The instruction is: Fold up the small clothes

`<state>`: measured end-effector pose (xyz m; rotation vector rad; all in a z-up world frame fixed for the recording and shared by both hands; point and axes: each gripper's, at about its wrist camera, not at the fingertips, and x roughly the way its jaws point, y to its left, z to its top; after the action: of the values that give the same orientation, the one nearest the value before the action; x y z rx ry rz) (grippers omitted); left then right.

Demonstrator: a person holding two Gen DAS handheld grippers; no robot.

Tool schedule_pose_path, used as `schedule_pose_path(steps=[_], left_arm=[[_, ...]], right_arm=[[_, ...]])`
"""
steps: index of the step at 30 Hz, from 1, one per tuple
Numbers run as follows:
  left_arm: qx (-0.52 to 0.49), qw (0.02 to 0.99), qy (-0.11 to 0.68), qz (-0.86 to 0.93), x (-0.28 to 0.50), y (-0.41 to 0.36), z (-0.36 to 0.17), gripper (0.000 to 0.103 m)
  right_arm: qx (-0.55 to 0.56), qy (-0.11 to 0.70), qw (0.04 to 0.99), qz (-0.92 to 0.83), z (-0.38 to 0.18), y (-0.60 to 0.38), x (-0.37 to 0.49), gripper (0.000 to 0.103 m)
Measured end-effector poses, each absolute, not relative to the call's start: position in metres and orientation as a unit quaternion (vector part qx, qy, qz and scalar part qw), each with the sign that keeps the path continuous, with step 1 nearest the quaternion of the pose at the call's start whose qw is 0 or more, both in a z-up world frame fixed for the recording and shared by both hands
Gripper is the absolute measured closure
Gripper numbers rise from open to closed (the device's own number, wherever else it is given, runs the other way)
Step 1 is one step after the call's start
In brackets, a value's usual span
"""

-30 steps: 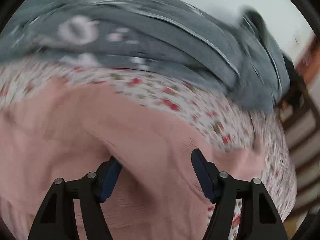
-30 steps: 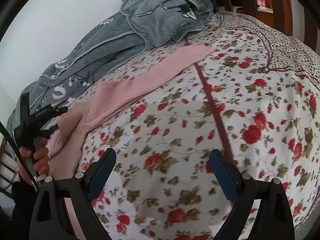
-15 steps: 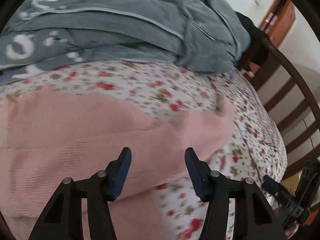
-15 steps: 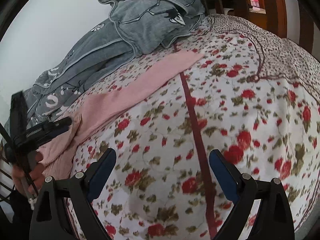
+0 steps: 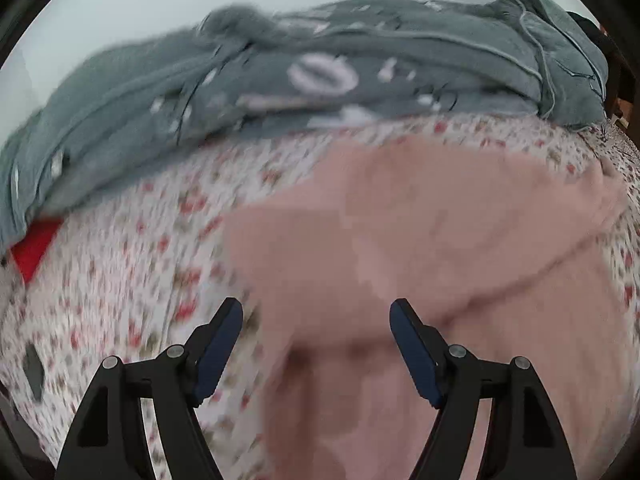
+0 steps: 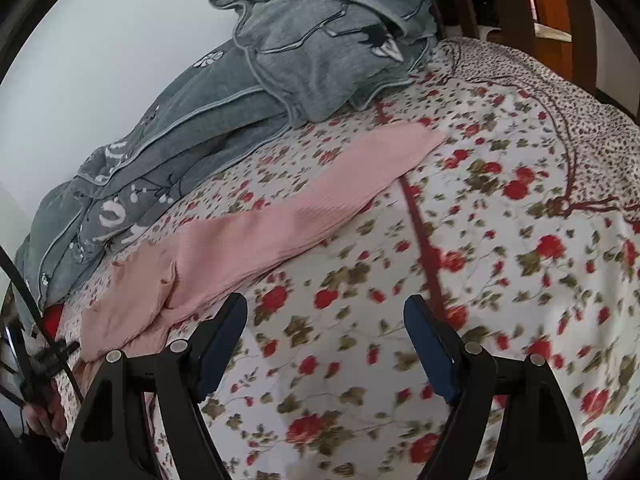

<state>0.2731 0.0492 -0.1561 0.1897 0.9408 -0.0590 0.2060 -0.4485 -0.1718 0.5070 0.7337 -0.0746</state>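
While the left gripper hangs with fingers wide apart and holding nothing, the pink top lies just under it, ready to grab. From the right gripper, also wide apart and holding nothing, the top lies far left on the bed, beside grey clothes.

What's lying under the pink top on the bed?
The pink top lies flat on the floral bedsheet, with sheet showing all around it. Anything beneath the fabric is covered.

Soft daylight, motion blur, fisheye warp
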Motion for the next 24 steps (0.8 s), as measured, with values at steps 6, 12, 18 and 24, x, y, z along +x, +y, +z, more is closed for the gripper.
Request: schedule_pose_path(steps=[6,12,18,24], left_arm=[[0.097,0.876,0.473,-0.012,0.264,0.071,-0.184,0.028],[0.114,0.887,0.445,0.035,0.286,0.07,-0.195,0.026],[0.018,0.905,0.423,0.046,0.297,0.111,-0.186,0.028],[-0.054,0.898,0.437,-0.008,0.29,0.149,-0.198,0.062]], right_arm=[[0.233,0.37,0.899,-0.035,-0.172,-0.424,0.202,0.023],[0.21,0.377,0.901,-0.053,-0.163,-0.401,0.182,0.023],[0.188,0.381,0.902,-0.073,-0.157,-0.382,0.169,0.023],[0.167,0.384,0.904,-0.086,-0.16,-0.37,0.176,0.023]])
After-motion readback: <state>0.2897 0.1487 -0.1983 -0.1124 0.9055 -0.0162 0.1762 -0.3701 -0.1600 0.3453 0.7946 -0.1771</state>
